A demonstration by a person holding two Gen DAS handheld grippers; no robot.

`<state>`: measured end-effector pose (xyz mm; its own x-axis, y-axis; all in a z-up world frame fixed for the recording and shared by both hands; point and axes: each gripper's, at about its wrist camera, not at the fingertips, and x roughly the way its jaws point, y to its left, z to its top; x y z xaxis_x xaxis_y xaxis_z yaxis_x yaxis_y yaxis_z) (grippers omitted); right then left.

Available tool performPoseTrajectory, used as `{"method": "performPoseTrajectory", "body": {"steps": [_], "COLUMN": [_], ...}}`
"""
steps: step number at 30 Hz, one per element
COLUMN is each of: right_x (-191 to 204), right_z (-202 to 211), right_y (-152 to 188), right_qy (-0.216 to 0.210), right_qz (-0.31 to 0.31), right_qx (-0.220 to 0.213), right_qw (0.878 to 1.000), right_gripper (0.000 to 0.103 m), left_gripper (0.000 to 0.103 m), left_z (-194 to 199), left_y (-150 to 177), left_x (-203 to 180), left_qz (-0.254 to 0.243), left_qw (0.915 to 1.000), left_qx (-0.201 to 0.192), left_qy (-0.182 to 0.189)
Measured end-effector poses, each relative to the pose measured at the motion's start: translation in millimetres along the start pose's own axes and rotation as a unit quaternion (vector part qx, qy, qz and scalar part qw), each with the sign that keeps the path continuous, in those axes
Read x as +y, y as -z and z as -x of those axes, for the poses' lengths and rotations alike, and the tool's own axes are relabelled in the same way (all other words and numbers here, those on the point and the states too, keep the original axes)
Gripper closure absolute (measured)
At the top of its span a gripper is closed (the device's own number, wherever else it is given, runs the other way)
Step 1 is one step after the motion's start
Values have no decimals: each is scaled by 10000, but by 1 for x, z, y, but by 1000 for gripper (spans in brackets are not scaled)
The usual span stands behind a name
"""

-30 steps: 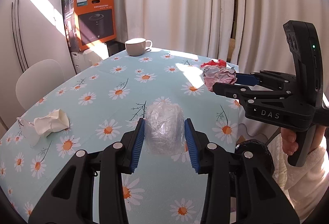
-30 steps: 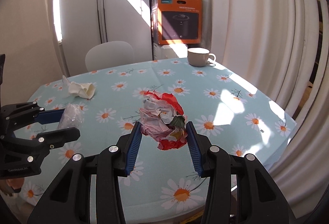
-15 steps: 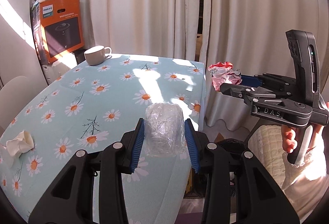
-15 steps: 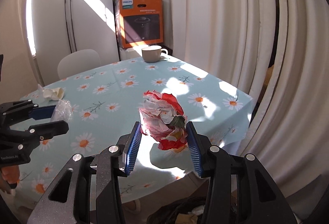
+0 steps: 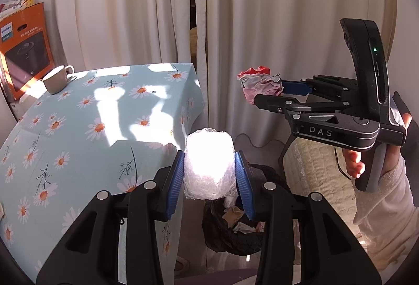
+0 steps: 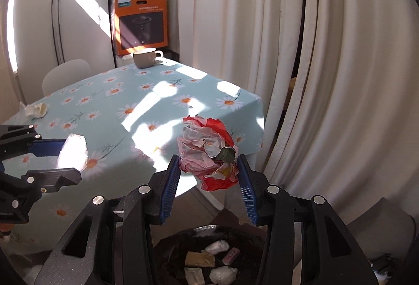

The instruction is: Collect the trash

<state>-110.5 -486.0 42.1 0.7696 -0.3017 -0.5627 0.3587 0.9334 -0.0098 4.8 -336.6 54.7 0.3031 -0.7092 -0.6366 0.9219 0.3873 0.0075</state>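
From the left wrist, the left hand-held gripper (image 5: 209,177) was clamped on a clear plastic wad (image 5: 209,167), both blue pads pressed into its sides, sun blazing white off the wrap. It hung past the corner of the desk (image 5: 78,127), with the daisy cloth off to the left. Just below sat the black trash bag (image 5: 230,230), mouth agape, scraps of paper showing inside. Over on the right, the right hand-held gripper (image 5: 264,93) was up in the air, its fingers squeezing a crumpled red-and-pink wrapper (image 5: 258,83), the person's hand (image 5: 366,154) wrapped round the grip. A white cup (image 5: 56,78) stood at the far end of the desk, by an orange box (image 5: 23,49).

From the right wrist, the right hand-held gripper (image 6: 209,175) gripped the red-and-pink wrapper (image 6: 208,154) tight, held off the desk edge (image 6: 251,112) and above the trash bag (image 6: 180,240), where white wads and tan paper already lay. At left, the left hand-held gripper (image 6: 70,156) pinched the plastic wad (image 6: 73,151) over the cloth. A crumpled tissue (image 6: 35,109) lay on the desk's far left, the cup (image 6: 145,57) at the back.
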Motion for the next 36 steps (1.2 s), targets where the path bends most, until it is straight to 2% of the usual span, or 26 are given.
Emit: {"method": "performPoseTrajectory", "body": {"steps": [6, 15, 26, 31, 32, 33, 34, 35, 36], "right_x": [-22, -55, -76, -77, -77, -77, -77, -77, -77], "right_z": [-7, -31, -84, -106, -110, -113, -115, -116, -118], "right_y": [37, 92, 158, 183, 187, 191, 194, 197, 198], "right_qy": [100, 89, -374, -486, -523, -550, -544, -502, -427], "right_qz": [105, 19, -520, -661, -697, -727, -740, -748, -745], "right_qx": [325, 937, 1787, 2122, 2177, 2237, 2280, 2295, 2285], "right_qw": [9994, 9956, 9818, 9738, 9721, 9704, 9693, 9691, 9697], "right_gripper": [62, 62, 62, 62, 60, 59, 58, 52, 46], "left_gripper": [63, 63, 63, 62, 58, 44, 37, 28, 23], "left_z": [-26, -80, -142, -164, -169, -171, -170, -166, -162], "left_y": [4, 27, 57, 68, 68, 68, 69, 69, 69], "left_x": [-30, -66, -86, -83, -82, -82, -82, -82, -82], "left_qz": [-268, -668, -1232, -1169, -1167, -1179, -1205, -1232, -1243], "left_qw": [9986, 9916, 9748, 9696, 9695, 9702, 9721, 9741, 9754], "left_qx": [286, 952, 1782, 2046, 2056, 2030, 1941, 1821, 1722], "left_qy": [366, 569, 540, 662, 647, 595, 527, 523, 589]}}
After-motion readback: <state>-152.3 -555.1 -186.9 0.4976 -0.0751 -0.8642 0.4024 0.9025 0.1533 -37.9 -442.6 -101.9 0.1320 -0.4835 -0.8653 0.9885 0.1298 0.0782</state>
